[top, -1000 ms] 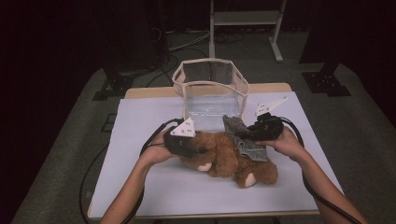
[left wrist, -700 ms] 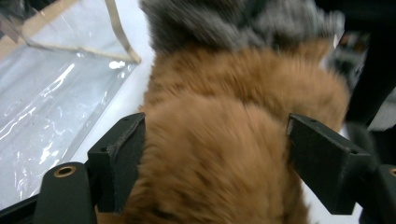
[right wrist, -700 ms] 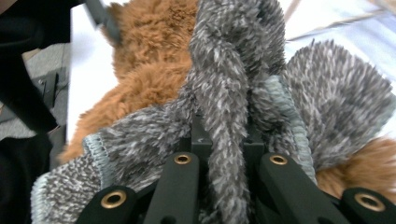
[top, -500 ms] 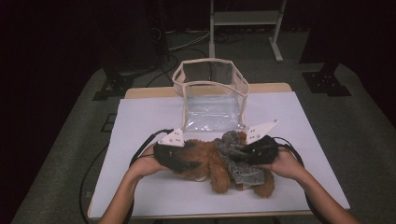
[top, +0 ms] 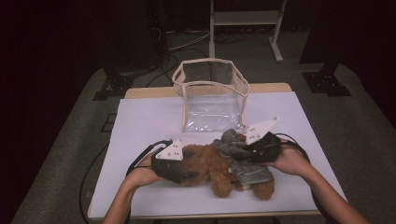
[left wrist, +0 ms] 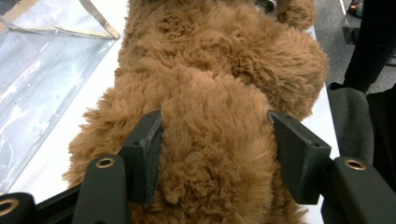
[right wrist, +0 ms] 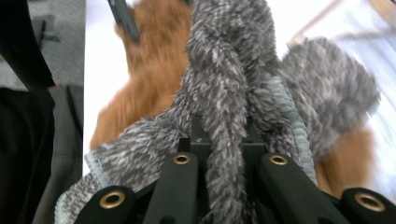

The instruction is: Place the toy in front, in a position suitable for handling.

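Two grips share one teddy bear (top: 210, 165) lying lengthwise across the desk (top: 140, 121): the left gripper (left wrist: 215, 154) has its jaws just closing around the brown body, while the right gripper (right wrist: 227, 140), pressed together, pinches its grey knit garment (right wrist: 224, 93) at the opposite end.

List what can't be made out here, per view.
- High view: the left gripper jaws sit behind its body and the brown plush toy.
- High view: the right gripper jaws are buried in the grey knit garment.
- Right gripper view: the toy is motion-blurred.
- Left gripper view: fur hides whether the pads press.
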`<state>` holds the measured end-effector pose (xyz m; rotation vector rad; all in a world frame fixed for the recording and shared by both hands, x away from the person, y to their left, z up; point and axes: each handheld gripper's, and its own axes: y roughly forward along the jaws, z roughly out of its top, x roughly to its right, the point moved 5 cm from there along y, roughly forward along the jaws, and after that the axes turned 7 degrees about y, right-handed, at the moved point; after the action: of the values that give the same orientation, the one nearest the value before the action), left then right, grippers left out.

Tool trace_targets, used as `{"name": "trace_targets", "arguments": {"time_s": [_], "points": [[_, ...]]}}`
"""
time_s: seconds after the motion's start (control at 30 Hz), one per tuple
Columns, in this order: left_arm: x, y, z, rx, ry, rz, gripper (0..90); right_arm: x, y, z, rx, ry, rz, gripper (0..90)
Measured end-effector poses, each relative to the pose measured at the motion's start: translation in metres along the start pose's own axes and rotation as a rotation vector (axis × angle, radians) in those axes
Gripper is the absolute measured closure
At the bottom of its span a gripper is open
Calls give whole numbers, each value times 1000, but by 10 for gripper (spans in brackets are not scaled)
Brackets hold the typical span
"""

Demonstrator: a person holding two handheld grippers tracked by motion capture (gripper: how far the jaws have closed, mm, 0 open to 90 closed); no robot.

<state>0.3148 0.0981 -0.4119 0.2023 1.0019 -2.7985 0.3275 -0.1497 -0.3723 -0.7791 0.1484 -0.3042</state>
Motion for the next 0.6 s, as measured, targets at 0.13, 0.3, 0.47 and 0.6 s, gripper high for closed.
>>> {"name": "trace_targets", "arguments": {"time_s": [0.13, 0.3, 0.47, 0.6], "points": [[3, 0, 2, -9, 10, 6, 388, 7, -20, -26, -1, 56, -33, 807], [7, 0, 4, -22, 16, 1, 388, 2, -20, -14, 59, 42, -20, 807], [7, -4, 2, -27, 16, -7, 390, 6, -5, 7, 81, 32, -11, 808], [2, -11, 6, 12, 1, 0, 377, 1, 8, -5, 57, 48, 28, 810]]}}
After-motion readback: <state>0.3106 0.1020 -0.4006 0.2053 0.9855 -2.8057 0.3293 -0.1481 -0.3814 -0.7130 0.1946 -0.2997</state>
